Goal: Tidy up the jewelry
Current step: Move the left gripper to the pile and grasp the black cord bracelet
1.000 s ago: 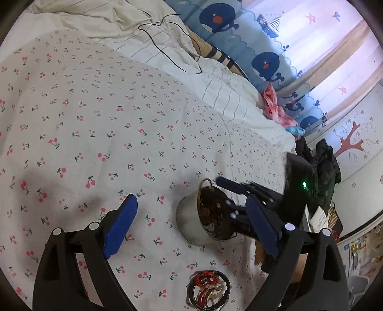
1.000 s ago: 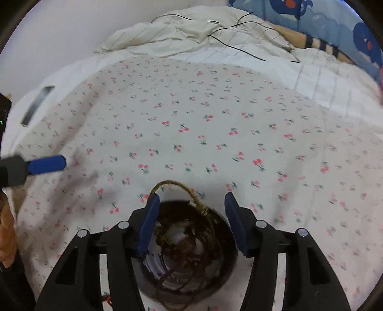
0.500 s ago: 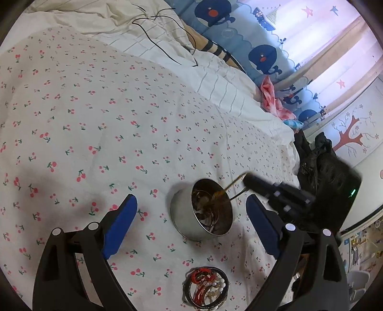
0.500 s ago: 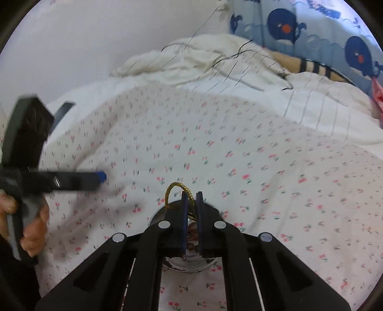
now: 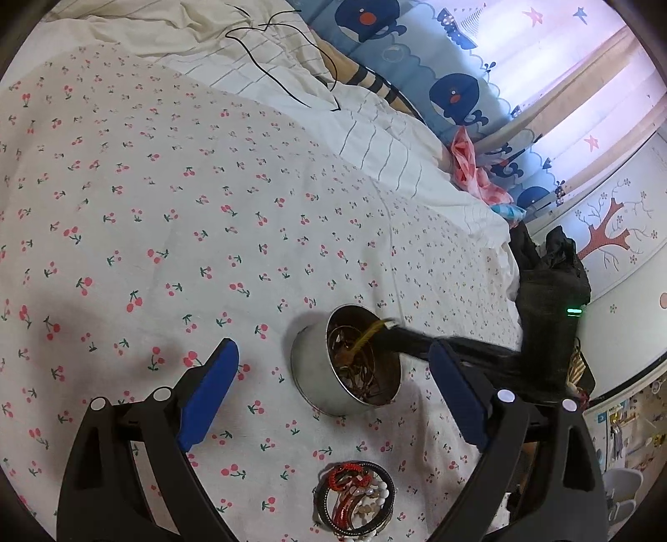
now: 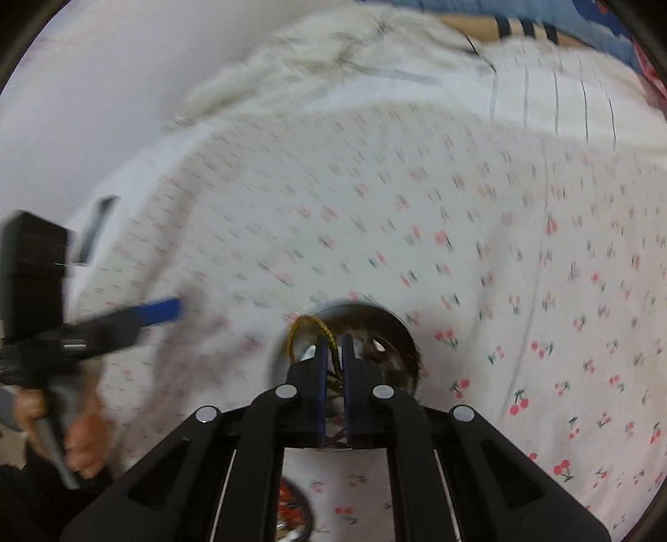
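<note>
Right wrist: cord pinched at the tin's rim

Right gripper (image 6: 332, 348) holds its jaws narrow on the gold cord (image 6: 310, 327), looping up-left from the metal tin (image 5: 346, 367). Left gripper (image 5: 333, 383) hangs wide, straddling the tin; bead dish (image 5: 354, 498) lies nearer.

**A bedroom with a cherry-print bed and whale curtains**

A bed fills most of the scene, covered by a white sheet (image 5: 208, 200) printed with small red cherries. Beyond it lies a rumpled cream duvet (image 5: 175, 37) with thin stripes, and a thin black cable (image 5: 283, 79) trails across it. Farther back and to the right hangs a blue curtain (image 5: 442, 71) printed with dark whales and stars, with pale daylight glowing through it. At far right, a white wall bears a red tree decal (image 5: 608, 233). A plain white wall (image 6: 104, 83) rises at the left.
</note>
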The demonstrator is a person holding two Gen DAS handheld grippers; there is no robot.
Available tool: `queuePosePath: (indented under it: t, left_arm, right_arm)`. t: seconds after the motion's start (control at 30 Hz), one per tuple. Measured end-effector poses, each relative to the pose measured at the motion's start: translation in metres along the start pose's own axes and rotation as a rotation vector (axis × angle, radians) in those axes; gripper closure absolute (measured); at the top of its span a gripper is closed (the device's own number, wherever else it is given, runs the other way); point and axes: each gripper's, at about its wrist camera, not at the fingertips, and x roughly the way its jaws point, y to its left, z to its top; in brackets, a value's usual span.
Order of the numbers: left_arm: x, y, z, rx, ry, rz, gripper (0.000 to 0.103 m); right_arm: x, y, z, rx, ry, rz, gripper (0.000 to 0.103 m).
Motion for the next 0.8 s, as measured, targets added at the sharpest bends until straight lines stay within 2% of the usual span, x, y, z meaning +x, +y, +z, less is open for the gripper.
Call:
queuePosePath:
  t: [0.1, 0.17, 0.27, 0.37, 0.5, 0.6, 0.67, 0.73, 0.8]
  left_arm:
    - [0.0, 0.0, 0.0, 0.002, 0.002, 0.001, 0.014]
    - [-0.001, 0.001, 0.001, 0.0, 0.0, 0.0, 0.014]
    - [-0.002, 0.001, 0.002, -0.004, -0.005, 0.0, 0.014]
    - [-0.004, 0.0, 0.001, 0.007, -0.005, 0.001, 0.014]
    - [-0.011, -0.011, -0.003, 0.069, -0.006, 0.032, 0.014]
    - [-0.018, -0.021, -0.017, 0.145, 0.009, 0.043, 0.013]
    - [-0.015, -0.024, -0.036, 0.203, 0.055, 0.051, 0.012]
    - [-0.008, -0.021, -0.063, 0.244, 0.132, 0.029, 0.012]
    - [0.001, -0.017, -0.089, 0.254, 0.21, 0.01, 0.012]
  right_arm:
    - [0.028, -0.001, -0.003, -0.022, 0.065, -0.114, 0.096]
    - [0.035, -0.001, -0.005, -0.026, 0.081, -0.108, 0.094]
    - [0.019, 0.01, -0.005, -0.058, 0.035, -0.112, 0.045]
    - [-0.009, 0.02, -0.006, -0.099, -0.034, -0.169, 0.041]
    - [-0.057, 0.02, -0.023, -0.061, -0.161, -0.166, 0.033]
    - [-0.079, 0.021, -0.063, -0.044, -0.192, -0.177, 0.031]
    - [-0.08, 0.02, -0.096, -0.042, -0.186, -0.202, 0.031]
    - [-0.079, 0.016, -0.121, -0.007, -0.188, -0.182, 0.032]
    - [-0.075, 0.009, -0.139, 0.052, -0.178, -0.132, 0.051]
